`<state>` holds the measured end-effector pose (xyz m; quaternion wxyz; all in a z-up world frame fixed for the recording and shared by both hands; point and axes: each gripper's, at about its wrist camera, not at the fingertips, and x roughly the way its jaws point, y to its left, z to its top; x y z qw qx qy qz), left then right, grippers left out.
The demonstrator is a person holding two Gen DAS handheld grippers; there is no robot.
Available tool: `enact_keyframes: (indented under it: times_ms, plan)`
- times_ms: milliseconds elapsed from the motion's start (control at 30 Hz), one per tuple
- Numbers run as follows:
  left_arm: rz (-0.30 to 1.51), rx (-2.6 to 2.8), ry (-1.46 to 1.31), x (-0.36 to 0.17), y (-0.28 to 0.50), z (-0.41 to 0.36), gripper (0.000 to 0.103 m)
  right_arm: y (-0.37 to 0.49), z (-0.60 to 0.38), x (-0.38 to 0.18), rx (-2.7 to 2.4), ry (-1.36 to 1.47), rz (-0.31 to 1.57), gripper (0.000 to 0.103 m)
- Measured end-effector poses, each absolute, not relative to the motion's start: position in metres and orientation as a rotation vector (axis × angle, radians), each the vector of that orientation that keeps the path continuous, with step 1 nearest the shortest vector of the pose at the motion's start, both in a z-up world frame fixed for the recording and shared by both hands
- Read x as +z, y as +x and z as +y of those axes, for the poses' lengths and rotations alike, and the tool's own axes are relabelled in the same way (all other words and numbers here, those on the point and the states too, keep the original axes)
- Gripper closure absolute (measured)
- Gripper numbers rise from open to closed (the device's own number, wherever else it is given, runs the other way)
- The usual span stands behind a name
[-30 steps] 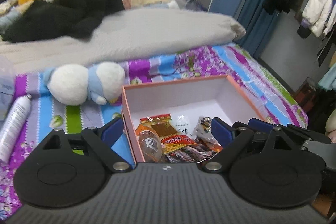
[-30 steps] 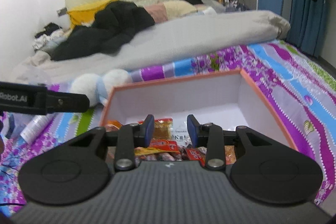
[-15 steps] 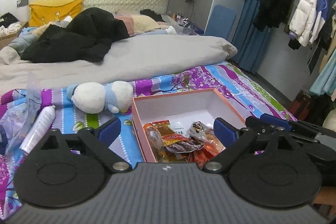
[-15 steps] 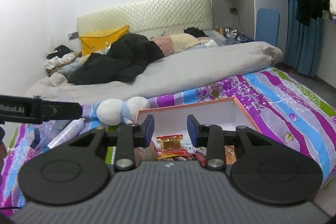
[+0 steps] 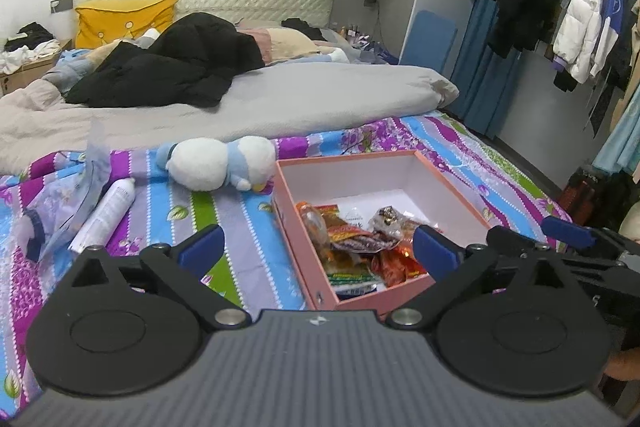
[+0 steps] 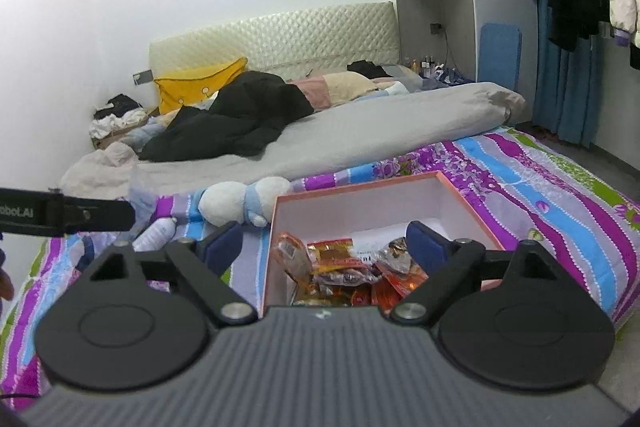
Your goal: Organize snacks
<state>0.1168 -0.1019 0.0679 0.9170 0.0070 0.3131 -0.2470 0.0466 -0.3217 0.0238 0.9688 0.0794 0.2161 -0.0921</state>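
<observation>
Two grippers hang above the bedspread, both with jaws wide apart and nothing between their pads. The left gripper (image 5: 316,249) has just been spreading a little further; the right gripper (image 6: 325,241) has just sprung from a narrow gap to a broad one, and the frames show no packet in it. In the left wrist view the right gripper's arm pokes in at the right edge.

Just beyond the blue pads sits the pink cardboard box (image 5: 298,251), open-topped, white inside, resting on the striped floral bedspread (image 5: 248,227). The snack packets (image 5: 360,245) lie heaped in its near half: orange, red and clear wrappers overlapping, with a white one underneath. The far half of the box floor is bare.

Outside the box, to its left, lie a white-and-blue plush toy (image 5: 218,163) touching or nearly touching the box's far-left corner, a white spray can (image 5: 106,213) and a crumpled clear plastic bag (image 5: 68,203). No loose snack shows on the bedspread in either view.

My reading is that the gathering step is over: everything edible appears to be in the box, and both hands look free. What remains, if anything, would be tidying the heap or closing the box; no lid is in view. A further move would call for a look around the bed for stray packets, or for a descent into the box with one gripper to spread the pile toward the bare far half.
</observation>
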Motion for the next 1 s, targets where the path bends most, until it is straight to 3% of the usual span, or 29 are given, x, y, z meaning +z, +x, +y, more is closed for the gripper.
enact_keyframes:
  times_ms: [1000]
  plan:
    - [0.654, -0.457, 0.036, 0.053, 0.111, -0.095, 0.001, 0.026, -0.315, 0.001, -0.222, 0.227, 0.469, 0.009]
